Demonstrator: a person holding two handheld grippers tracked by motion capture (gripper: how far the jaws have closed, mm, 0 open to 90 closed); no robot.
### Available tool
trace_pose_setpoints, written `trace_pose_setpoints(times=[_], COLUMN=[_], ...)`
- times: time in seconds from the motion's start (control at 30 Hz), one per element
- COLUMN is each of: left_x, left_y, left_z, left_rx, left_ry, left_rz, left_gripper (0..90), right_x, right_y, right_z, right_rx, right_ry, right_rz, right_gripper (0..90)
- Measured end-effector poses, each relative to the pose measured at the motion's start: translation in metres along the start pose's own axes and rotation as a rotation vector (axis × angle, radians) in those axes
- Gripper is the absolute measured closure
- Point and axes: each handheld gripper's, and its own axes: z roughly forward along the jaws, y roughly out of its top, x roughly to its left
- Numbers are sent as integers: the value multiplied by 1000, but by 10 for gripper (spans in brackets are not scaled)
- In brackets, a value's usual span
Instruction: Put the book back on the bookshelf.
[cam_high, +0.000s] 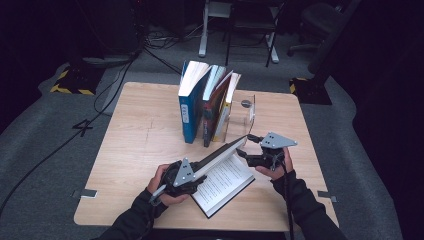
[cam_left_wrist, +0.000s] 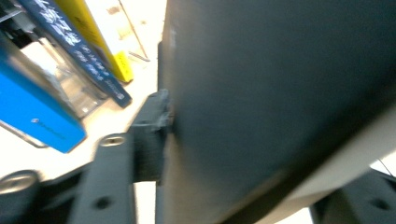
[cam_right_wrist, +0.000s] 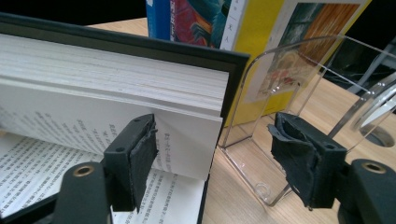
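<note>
An open book lies on the wooden table near its front edge, its printed pages facing up. The dark cover and a thick block of pages are lifted at a slant. My left gripper is shut on that raised half; in the left gripper view one pad presses on the dark cover. My right gripper stands open just right of the raised corner. In the right gripper view the page block is beside the left pad, with nothing gripped.
Several books stand upright at the table's middle back, leaning on a clear acrylic bookend to their right. The bookend stands close in front of my right gripper. Chairs and cables lie on the floor beyond the table.
</note>
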Motion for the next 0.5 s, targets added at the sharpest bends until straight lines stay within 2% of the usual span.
trace_pose_setpoints(times=[0.07, 0.1, 0.2, 0.37, 0.47, 0.5], left_x=[5, 7, 9, 22, 28, 30], left_y=[1, 1, -1, -10, -14, -15], left_z=[-4, -5, -9, -21, -27, -28], left_rx=[-23, -24, -21, -44, -45, -47], left_ry=[-2, -7, -28, -129, -171, -182], left_rz=[-21, -22, -14, -43, -45, -46], left_gripper=[642, 660, 670, 667, 663, 661], right_x=[-4, -5, -6, 4, 6, 6], right_y=[-1, -2, -4, -16, -16, -15], right_z=[-1, -1, -1, 13, 20, 21], right_rx=[-16, -18, -22, 52, 44, 40], right_ry=[12, 22, 55, 164, 234, 242], right_rz=[17, 25, 22, -47, -51, -53], right_gripper=[296, 285, 269, 239, 221, 222])
